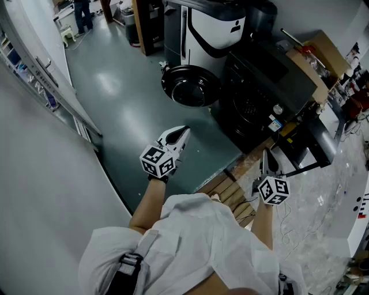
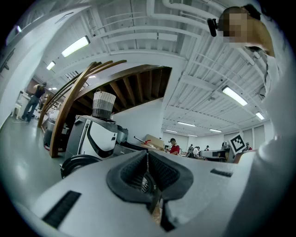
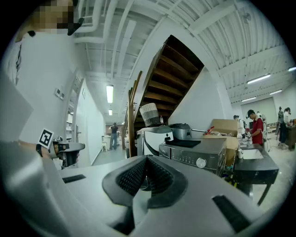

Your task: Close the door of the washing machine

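The black washing machine (image 1: 253, 98) stands on the floor ahead of me. Its round door (image 1: 190, 86) is swung wide open to the left, and the left gripper view catches it low at the left as the door (image 2: 76, 163). My left gripper (image 1: 183, 132) is held out over the green floor a short way short of the door, touching nothing; its jaws (image 2: 147, 155) are shut and empty. My right gripper (image 1: 267, 155) hovers in front of the machine's right side, apart from it, also shut and empty. The right gripper view shows the washing machine (image 3: 199, 155) with its knob beyond the jaws (image 3: 147, 158).
A white and black appliance (image 1: 213, 29) stands behind the open door. A cardboard box (image 1: 323, 57) and a black table (image 1: 305, 144) lie to the machine's right. Wooden boards (image 1: 230, 190) are underfoot. A white wall runs along the left. A person (image 1: 82, 14) stands far off.
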The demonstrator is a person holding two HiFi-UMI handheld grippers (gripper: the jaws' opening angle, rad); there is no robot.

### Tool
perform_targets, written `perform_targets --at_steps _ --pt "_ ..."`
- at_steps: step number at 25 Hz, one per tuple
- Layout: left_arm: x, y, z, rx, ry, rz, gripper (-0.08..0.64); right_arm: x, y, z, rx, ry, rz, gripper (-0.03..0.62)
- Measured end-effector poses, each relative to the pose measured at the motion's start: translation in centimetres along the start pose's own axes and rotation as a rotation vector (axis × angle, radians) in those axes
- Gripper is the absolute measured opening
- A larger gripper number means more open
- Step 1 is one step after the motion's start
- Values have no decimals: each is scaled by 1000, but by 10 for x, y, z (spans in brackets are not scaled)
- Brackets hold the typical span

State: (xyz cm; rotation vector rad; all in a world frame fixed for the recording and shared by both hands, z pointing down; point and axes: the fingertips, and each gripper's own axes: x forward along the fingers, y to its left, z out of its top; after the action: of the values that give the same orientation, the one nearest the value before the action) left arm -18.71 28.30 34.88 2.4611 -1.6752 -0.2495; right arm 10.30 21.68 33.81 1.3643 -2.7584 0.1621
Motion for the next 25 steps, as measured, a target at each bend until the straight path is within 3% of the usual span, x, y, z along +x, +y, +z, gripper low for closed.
perform_targets --at_steps 19,25 --pt "18 -11 -9 21 37 -42 18 1 -9 -7 -13 26 10 26" --pt "21 -9 -9 20 37 -42 18 5 -10 -4 39 -14 22 28"
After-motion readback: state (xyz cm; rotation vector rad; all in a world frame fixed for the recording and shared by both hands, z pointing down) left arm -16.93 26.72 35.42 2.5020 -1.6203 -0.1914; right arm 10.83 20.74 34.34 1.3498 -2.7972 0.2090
